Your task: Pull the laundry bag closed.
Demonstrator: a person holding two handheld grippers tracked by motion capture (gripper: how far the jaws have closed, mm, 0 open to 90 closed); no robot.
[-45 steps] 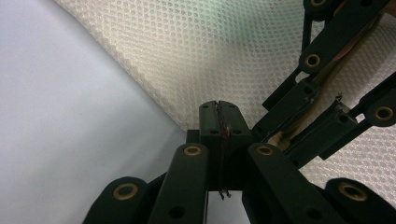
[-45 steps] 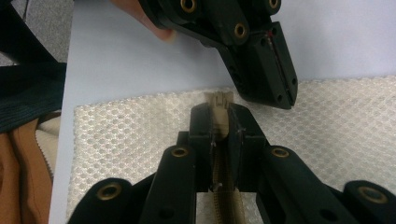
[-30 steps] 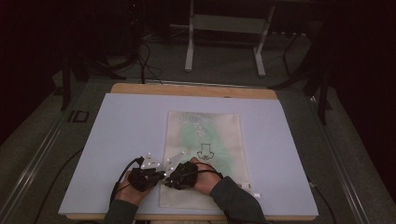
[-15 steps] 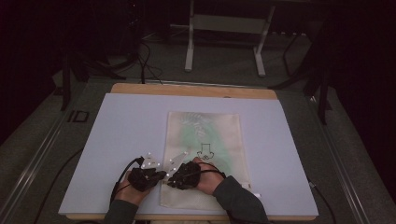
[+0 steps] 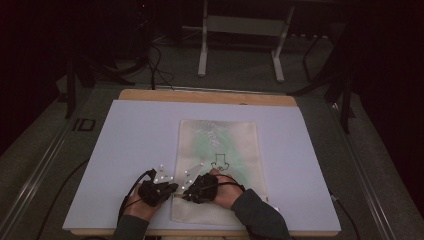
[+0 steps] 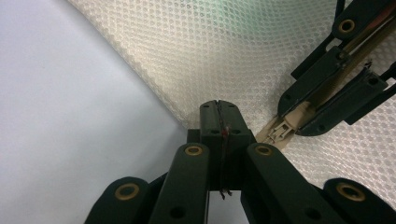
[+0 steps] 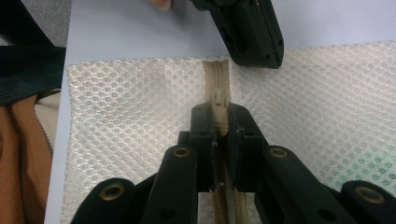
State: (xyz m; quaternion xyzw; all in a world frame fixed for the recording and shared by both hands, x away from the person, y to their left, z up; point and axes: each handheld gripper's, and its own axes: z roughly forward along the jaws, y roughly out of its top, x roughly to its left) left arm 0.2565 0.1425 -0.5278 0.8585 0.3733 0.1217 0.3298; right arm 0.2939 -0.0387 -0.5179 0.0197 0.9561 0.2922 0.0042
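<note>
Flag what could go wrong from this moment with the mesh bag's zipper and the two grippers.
1. The right gripper is shut on the small zipper pull; its hold looks shallow, so the pull may slip out.
2. The left gripper pinches only the edge of the mesh bag; a pull along the zipper could drag or bunch the thin fabric rather than brace it.
3. The two grippers sit very close, so the jaws may collide.

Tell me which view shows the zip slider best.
The right gripper view: the slider sits close up, centred, the right gripper shut around its pull. The left gripper view shows it obliquely, between those jaws. The high view shows the bag, the slider too small to tell.
</note>
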